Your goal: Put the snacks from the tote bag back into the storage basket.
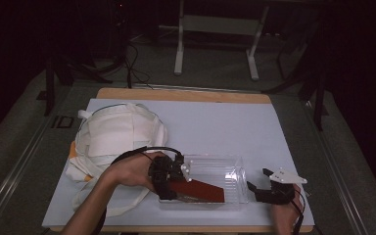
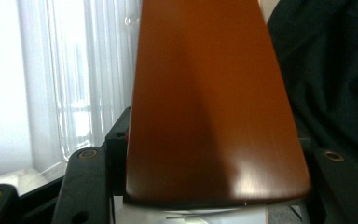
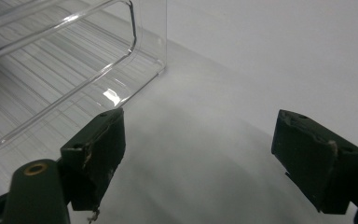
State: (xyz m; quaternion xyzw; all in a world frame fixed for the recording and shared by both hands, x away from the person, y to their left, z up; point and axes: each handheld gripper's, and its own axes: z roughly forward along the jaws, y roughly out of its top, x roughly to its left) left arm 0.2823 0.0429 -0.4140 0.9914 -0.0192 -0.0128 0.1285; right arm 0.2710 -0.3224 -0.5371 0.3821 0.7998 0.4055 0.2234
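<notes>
A flat reddish-brown board (image 1: 198, 192) lies slanted in a clear plastic bin (image 1: 215, 159) at the front of the table. My left gripper (image 1: 174, 188) reaches into the bin's left end. In the left gripper view the board (image 2: 209, 102) stretches away between the jaws of my left gripper (image 2: 209, 154), with both side edges against them. My right gripper (image 1: 257, 179) rests on the table just right of the bin, its jaws wide apart. In the right gripper view, my right gripper (image 3: 200, 154) has nothing between its pads, and the bin's corner (image 3: 74, 60) is ahead at the left.
A cream cloth tote bag (image 1: 117, 137) lies crumpled at the left of the white table cover (image 1: 215, 122), touching the person's left forearm. Dark fabric (image 2: 331, 70) shows to the right of the board. Table legs and cables stand on the floor beyond the far edge.
</notes>
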